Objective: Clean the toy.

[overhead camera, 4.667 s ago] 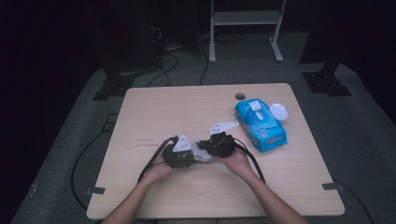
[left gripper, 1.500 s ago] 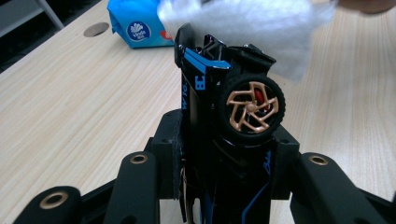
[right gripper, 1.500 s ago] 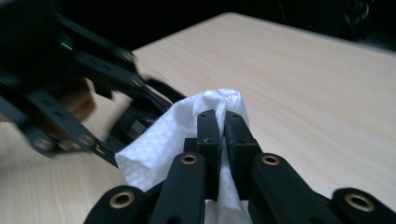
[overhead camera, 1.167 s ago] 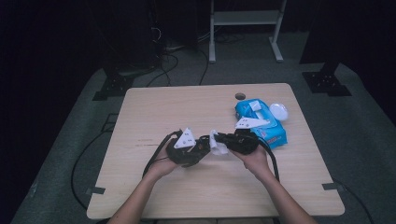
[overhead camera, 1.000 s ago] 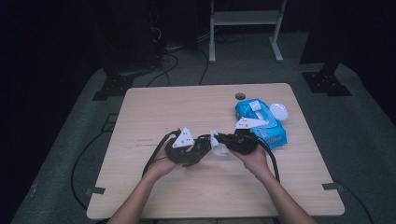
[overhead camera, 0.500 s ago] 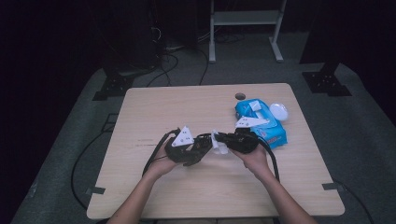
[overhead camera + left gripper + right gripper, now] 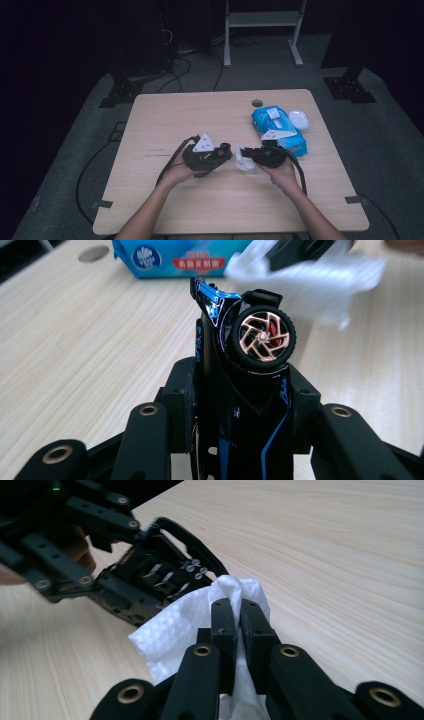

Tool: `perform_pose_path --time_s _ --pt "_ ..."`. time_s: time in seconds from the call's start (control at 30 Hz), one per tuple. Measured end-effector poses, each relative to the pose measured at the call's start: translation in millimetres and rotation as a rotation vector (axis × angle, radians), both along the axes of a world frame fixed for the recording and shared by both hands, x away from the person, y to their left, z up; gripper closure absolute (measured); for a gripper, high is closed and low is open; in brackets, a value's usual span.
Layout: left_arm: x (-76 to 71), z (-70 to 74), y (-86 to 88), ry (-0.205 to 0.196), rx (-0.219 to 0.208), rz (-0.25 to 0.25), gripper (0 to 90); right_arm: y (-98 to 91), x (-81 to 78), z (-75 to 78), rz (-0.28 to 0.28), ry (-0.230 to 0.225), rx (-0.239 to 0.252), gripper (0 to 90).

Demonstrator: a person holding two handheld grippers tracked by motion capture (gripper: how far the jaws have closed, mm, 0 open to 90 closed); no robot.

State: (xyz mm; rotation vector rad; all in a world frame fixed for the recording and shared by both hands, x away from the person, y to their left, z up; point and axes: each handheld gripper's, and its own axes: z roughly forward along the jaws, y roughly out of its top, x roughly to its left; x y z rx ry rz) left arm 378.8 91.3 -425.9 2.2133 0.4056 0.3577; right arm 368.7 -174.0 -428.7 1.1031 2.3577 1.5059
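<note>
A black toy car (image 7: 250, 365) with blue trim and a gold-spoked wheel is clamped nose-up between my left gripper's (image 7: 240, 390) jaws. In the high view the left gripper (image 7: 226, 152) holds the car (image 7: 223, 149) at mid-table, pointing right. My right gripper (image 7: 232, 612) is shut on a crumpled white wipe (image 7: 170, 630). The wipe touches the car's underside (image 7: 145, 587). From above, the right gripper (image 7: 250, 155) points left, with the wipe (image 7: 244, 160) between the two grippers.
A blue wipe pack (image 7: 277, 127) lies at the table's right, just behind my right hand, and is also in the left gripper view (image 7: 175, 260). A white round lid (image 7: 298, 119) sits beside it. A cable hole (image 7: 257, 103) marks the wooden table (image 7: 200, 115).
The right gripper with the wipe has shifted and dipped slightly against the car. The left gripper and the car have kept still.
</note>
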Motion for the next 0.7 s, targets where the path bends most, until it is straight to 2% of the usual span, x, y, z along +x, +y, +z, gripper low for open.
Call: perform_pose_path --time_s 0.03,0.13,0.3,0.4,0.47,0.53,0.6,0.7 --pt "5.2 0.9 -2.3 0.003 0.027 -0.008 56.9 -2.4 -0.7 0.6 -0.003 -0.002 -0.001 85.6" --pt "17.8 0.9 -9.2 0.033 0.056 -0.01 56.9 -10.5 -2.5 1.4 -0.017 -0.005 0.003 85.7" --pt "34.0 -1.0 -19.1 0.068 0.154 -0.021 56.9 -15.8 -3.7 2.7 -0.023 -0.009 0.016 85.6" --pt "39.6 -4.0 -21.8 0.095 0.176 -0.016 56.8 -17.1 -3.6 3.4 -0.024 -0.013 0.018 85.7" --pt "41.0 -4.9 -21.1 0.103 0.17 -0.019 57.2 -17.2 -3.7 3.3 -0.024 -0.011 0.016 85.6" --pt "41.1 -1.1 -18.1 0.111 0.127 -0.015 58.9 -17.4 -3.9 3.5 -0.023 -0.011 0.017 85.7" --pt "40.3 1.8 -16.4 0.098 0.135 -0.015 58.7 -17.4 -3.9 3.6 -0.023 -0.011 0.018 85.6" --pt "39.8 7.1 -8.2 0.117 0.091 -0.019 55.2 -16.1 -4.0 3.3 -0.019 -0.011 0.019 85.6"
